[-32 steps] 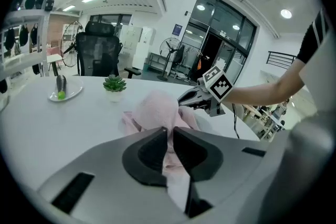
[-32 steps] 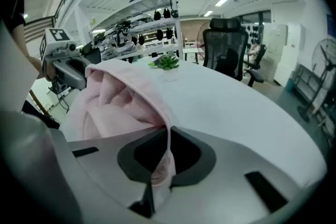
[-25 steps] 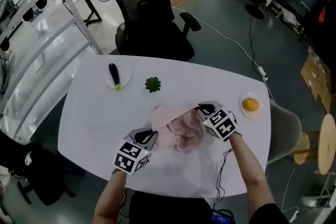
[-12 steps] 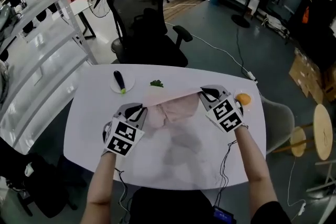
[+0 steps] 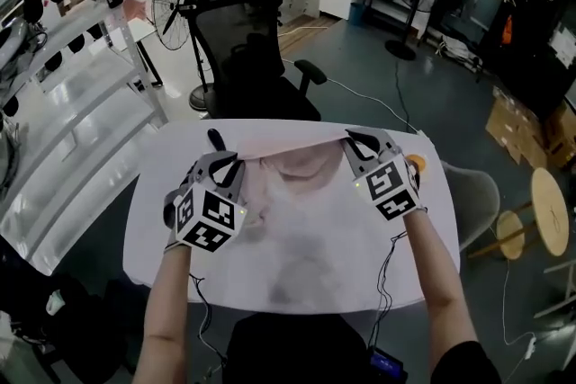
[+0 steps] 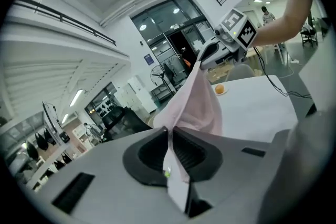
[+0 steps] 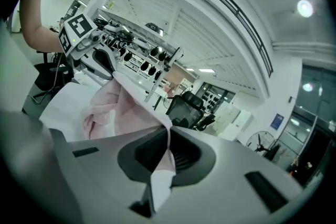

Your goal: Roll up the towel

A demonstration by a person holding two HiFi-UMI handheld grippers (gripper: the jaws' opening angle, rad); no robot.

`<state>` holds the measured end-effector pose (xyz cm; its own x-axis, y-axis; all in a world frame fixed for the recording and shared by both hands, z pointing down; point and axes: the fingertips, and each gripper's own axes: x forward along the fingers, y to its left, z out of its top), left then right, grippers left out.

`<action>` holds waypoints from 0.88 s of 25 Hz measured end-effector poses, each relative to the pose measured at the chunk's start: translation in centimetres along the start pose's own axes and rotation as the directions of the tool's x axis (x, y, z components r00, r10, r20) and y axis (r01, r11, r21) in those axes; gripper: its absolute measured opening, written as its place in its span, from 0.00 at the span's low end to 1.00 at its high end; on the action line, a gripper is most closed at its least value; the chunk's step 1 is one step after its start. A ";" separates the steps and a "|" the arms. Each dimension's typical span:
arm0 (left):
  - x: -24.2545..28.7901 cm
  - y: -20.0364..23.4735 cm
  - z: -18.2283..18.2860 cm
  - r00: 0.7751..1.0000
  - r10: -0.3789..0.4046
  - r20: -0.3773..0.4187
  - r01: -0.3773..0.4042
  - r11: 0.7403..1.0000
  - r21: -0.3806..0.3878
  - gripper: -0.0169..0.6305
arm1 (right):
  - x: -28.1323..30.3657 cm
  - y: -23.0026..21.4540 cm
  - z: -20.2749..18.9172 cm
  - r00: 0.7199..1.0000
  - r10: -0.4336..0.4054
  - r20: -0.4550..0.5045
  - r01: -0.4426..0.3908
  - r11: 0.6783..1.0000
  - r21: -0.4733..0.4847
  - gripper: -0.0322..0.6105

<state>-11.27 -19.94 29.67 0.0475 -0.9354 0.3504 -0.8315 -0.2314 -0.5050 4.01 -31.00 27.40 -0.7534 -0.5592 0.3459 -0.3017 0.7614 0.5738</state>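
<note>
No rolling is done yet: the pink towel (image 5: 297,168) hangs stretched mid-frame above the white table (image 5: 306,283), its upper corners pinched in the closed left gripper (image 5: 231,165) and right gripper (image 5: 355,143), so laying flat and rolling remain.

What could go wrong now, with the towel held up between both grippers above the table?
The left gripper and right gripper each pinch only a thin corner of the towel, so one may slip free. The sagging middle might also brush the orange beside the right gripper when lowered.
</note>
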 end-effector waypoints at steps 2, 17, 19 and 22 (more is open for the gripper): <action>-1.6 0.9 0.5 1.000 0.013 0.017 -0.014 1.000 0.025 0.09 | -0.7 0.6 1.4 1.000 -0.007 0.014 0.007 1.000 -0.006 0.08; -1.5 -14.1 -6.0 0.926 -0.376 0.037 0.377 0.922 -0.088 0.10 | -7.1 6.6 -7.1 0.969 -0.087 -0.231 0.084 0.996 -0.026 0.08; -0.7 -18.1 -6.5 0.893 -0.447 0.055 0.450 0.880 -0.150 0.13 | -8.7 6.8 -10.0 0.953 -0.092 -0.289 0.091 0.996 -0.018 0.08; -0.5 -22.6 -7.4 0.841 -0.536 0.071 0.536 0.810 -0.239 0.14 | -11.6 6.8 -14.0 0.922 -0.106 -0.371 0.112 0.994 -0.006 0.08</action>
<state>3.38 -12.28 46.74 0.5249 -0.6821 0.5092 -0.7800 -0.6249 -0.0329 18.89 -23.93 37.71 -0.4462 -0.7183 0.5338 -0.3805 0.6921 0.6134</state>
